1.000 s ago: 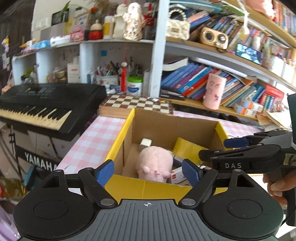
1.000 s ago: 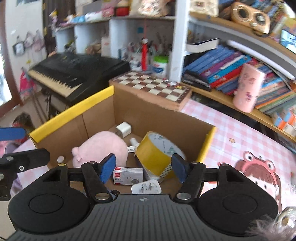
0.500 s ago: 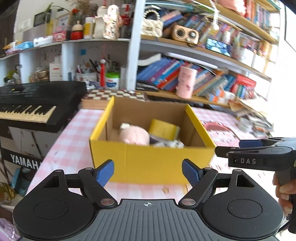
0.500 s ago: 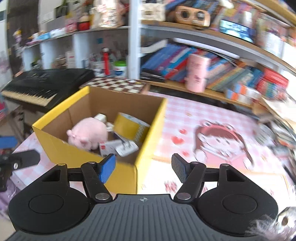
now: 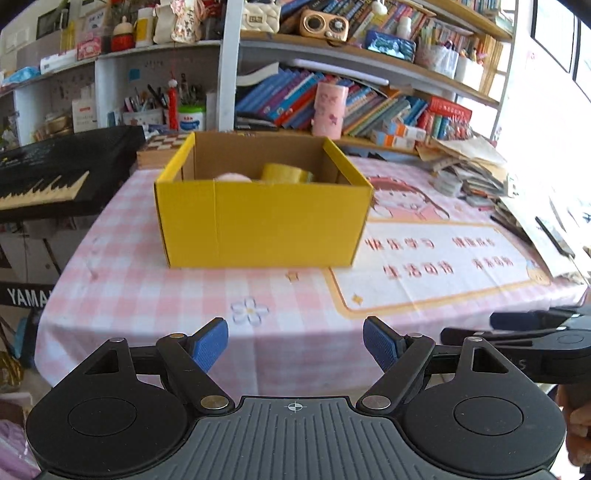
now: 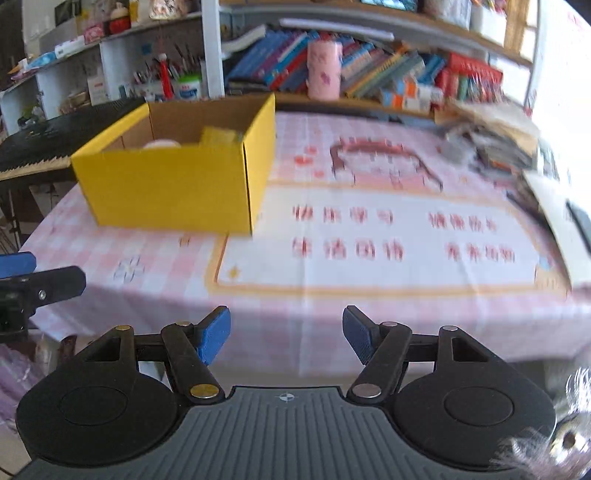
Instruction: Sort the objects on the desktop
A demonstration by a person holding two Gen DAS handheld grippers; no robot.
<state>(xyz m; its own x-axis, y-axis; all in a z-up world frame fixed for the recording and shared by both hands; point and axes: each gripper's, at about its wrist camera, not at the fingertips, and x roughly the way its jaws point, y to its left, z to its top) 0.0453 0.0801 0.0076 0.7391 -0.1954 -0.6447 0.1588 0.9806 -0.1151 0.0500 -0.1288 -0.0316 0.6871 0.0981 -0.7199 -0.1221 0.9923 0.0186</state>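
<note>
A pink checked table (image 5: 129,280) carries a yellow cardboard box (image 5: 258,218) toward its far left side, well beyond both grippers. Inside the box, a yellow tape roll (image 5: 286,172) and a pink plush toy (image 5: 232,177) show above the rim. The left gripper (image 5: 295,341) and right gripper (image 6: 286,330) hang spread and empty at the table's near edge.

Bright daylight from the window (image 5: 554,33) at right blows out that edge – left wrist view mostly sharp, right wrist view motion-blurred across the tablecloth (image 6: 369,229) and shelves (image 6: 332,74) – heavy fisheye bending at edges.
</note>
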